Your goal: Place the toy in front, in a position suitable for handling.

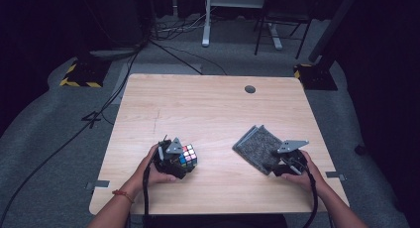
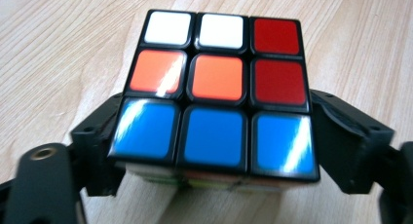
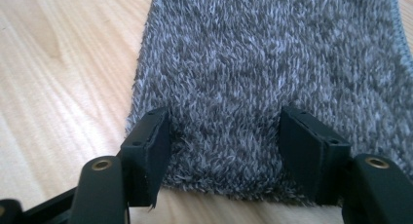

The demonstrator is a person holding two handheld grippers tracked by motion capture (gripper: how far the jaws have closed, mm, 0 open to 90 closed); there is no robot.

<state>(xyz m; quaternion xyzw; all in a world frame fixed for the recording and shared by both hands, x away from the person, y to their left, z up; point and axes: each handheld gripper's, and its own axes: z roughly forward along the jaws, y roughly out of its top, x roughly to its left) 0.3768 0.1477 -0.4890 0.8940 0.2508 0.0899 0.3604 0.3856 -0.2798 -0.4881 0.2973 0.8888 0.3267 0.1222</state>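
Note:
A Rubik's cube [image 1: 188, 155] sits near the table's front left, between the jaws of my left gripper [image 1: 179, 161]. In the left gripper view the cube [image 2: 214, 87] shows a face of white, red, orange and blue squares, and the black jaws of my left gripper [image 2: 216, 136] press against its two sides. A grey fuzzy cloth [image 1: 256, 143] lies at the front right. My right gripper [image 1: 278, 163] stands open at the cloth's near edge. In the right gripper view the right gripper [image 3: 224, 136] has its jaws spread wide over the cloth [image 3: 272, 53], with pile between them.
The wooden table [image 1: 208, 109] has a round cable hole [image 1: 250, 89] near its far edge. Cables [image 1: 119, 89] run across the grey floor to the left. Desk and chair legs [image 1: 205, 25] stand beyond the table.

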